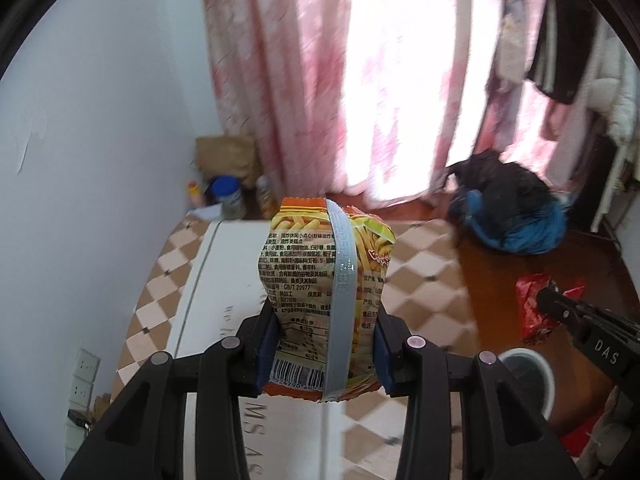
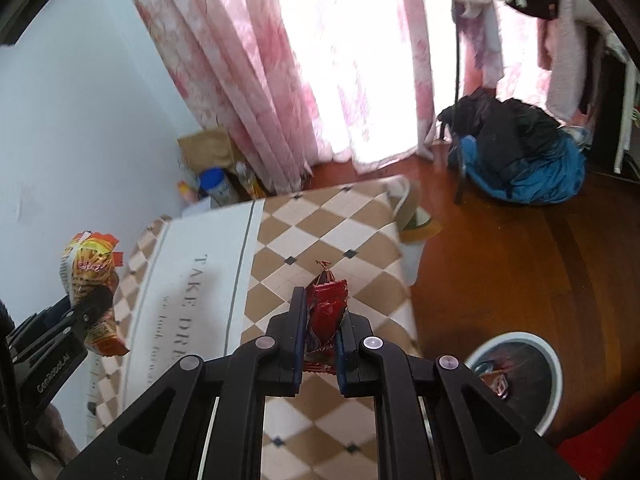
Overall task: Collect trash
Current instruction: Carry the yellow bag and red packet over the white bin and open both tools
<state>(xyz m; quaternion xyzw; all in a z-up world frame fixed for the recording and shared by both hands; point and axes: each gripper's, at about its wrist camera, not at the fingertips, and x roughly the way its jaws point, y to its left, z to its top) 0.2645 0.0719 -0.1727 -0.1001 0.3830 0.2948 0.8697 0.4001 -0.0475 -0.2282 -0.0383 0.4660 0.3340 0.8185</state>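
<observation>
Checkered tablecloth (image 2: 340, 216), pink curtains (image 2: 248, 80), wood floor (image 2: 500, 260), white bin (image 2: 556, 384).

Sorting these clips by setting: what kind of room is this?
Probably a bedroom at home: pink floor-length curtains, clothes hanging on a rack, and a table with a checked cloth on a wooden floor.

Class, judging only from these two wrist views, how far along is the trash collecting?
Done: some wrappers already lie in the white bin. In hand: the left gripper is shut on the orange snack bag, and the right gripper is shut on the red wrapper, both above the checkered table. Left: dropping both into the bin.
</observation>
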